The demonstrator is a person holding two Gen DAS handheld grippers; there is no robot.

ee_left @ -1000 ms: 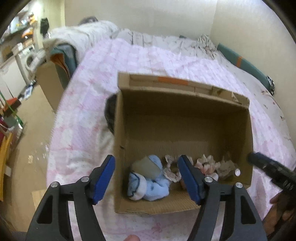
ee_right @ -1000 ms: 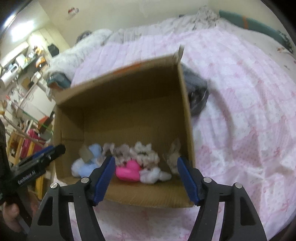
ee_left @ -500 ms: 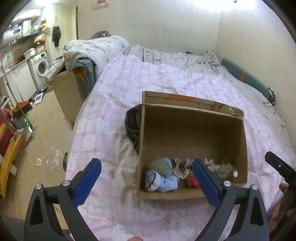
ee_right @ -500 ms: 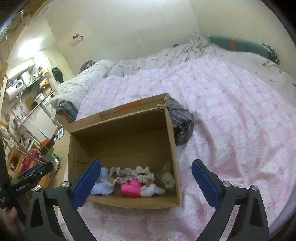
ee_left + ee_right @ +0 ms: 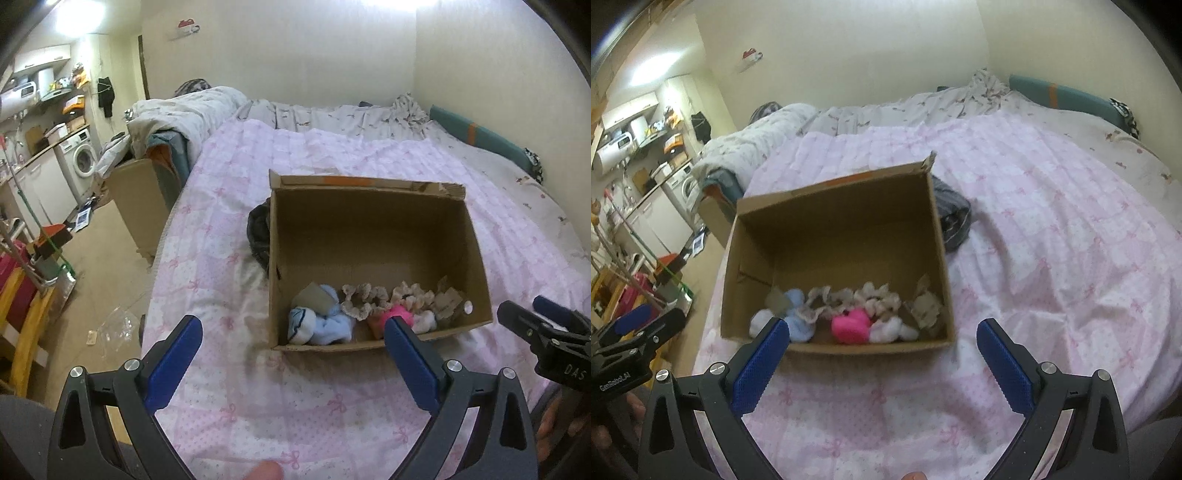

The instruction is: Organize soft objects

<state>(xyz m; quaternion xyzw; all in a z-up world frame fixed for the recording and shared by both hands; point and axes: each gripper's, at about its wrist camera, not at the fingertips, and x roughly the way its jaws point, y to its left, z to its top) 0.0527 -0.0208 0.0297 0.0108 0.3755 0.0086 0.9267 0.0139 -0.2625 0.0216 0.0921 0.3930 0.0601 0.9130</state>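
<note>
An open cardboard box [image 5: 369,225] [image 5: 842,221] sits on the pink quilt. Along its near wall lie soft items: a light blue sock bundle [image 5: 325,321] [image 5: 798,314], frilly beige scrunchies [image 5: 364,301] [image 5: 849,297], a bright pink item [image 5: 397,315] [image 5: 851,326] and a white one [image 5: 892,328]. My left gripper [image 5: 293,363] is open and empty, held back above the quilt in front of the box. My right gripper [image 5: 882,363] is open and empty, also in front of the box. Each gripper shows at the edge of the other's view.
A dark striped garment [image 5: 258,229] [image 5: 951,216] lies on the quilt behind the box's side. A heap of bedding [image 5: 184,110] sits at the bed's far left. The floor, a second cardboard box [image 5: 136,199] and kitchen clutter lie off the bed's left edge.
Both grippers have pulled back up and away from the box and opened wider. The box now looks smaller and farther in both views.
</note>
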